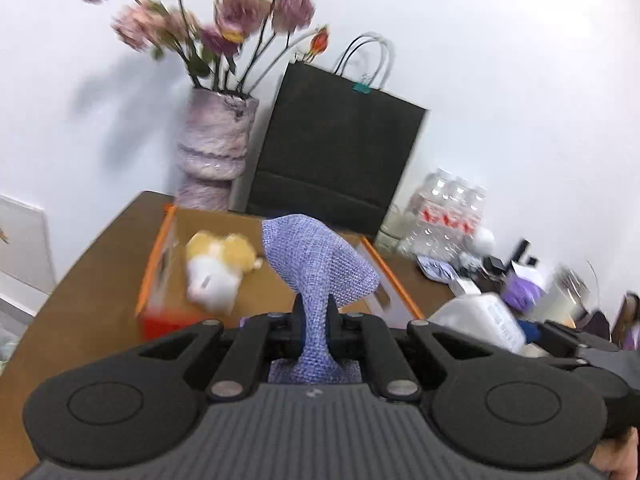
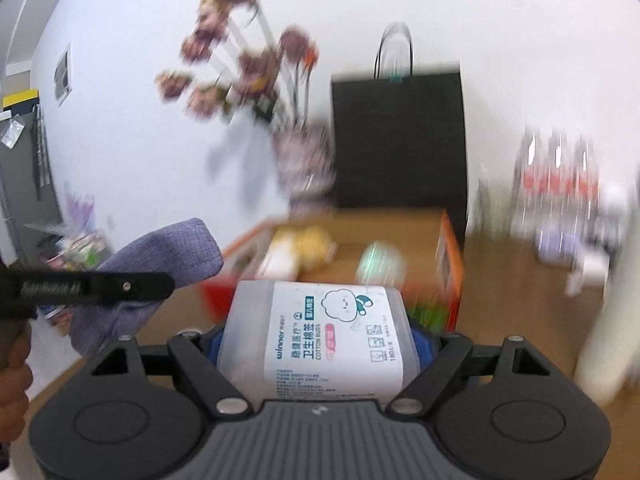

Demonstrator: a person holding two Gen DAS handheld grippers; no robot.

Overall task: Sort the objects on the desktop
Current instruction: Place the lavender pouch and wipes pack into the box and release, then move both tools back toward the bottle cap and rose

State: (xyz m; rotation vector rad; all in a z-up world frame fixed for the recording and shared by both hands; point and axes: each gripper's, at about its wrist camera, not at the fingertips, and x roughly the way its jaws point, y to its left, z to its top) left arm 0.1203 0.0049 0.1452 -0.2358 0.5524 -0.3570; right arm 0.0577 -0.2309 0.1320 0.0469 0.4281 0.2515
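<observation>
My left gripper (image 1: 315, 312) is shut on a bluish-purple woven cloth (image 1: 316, 264), which bunches up above the jaws, in front of the cardboard box (image 1: 160, 248). In that box lies a yellow and white plush toy (image 1: 218, 270). My right gripper (image 2: 318, 340) is shut on a clear plastic tub of cotton buds (image 2: 320, 328) with a white label, held between the blue pads. In the right wrist view the cloth (image 2: 160, 252) and the left gripper's finger (image 2: 88, 286) show at the left, and the box (image 2: 450, 256) holds the plush toy (image 2: 304, 250) and a blurred green thing (image 2: 380, 266).
A wooden table (image 1: 92, 264) carries a vase of pink flowers (image 1: 214, 148) and a black paper bag (image 1: 336, 156) behind the box. Water bottles (image 1: 448, 208) and assorted clutter (image 1: 520, 280) stand at the right. A white wall is behind.
</observation>
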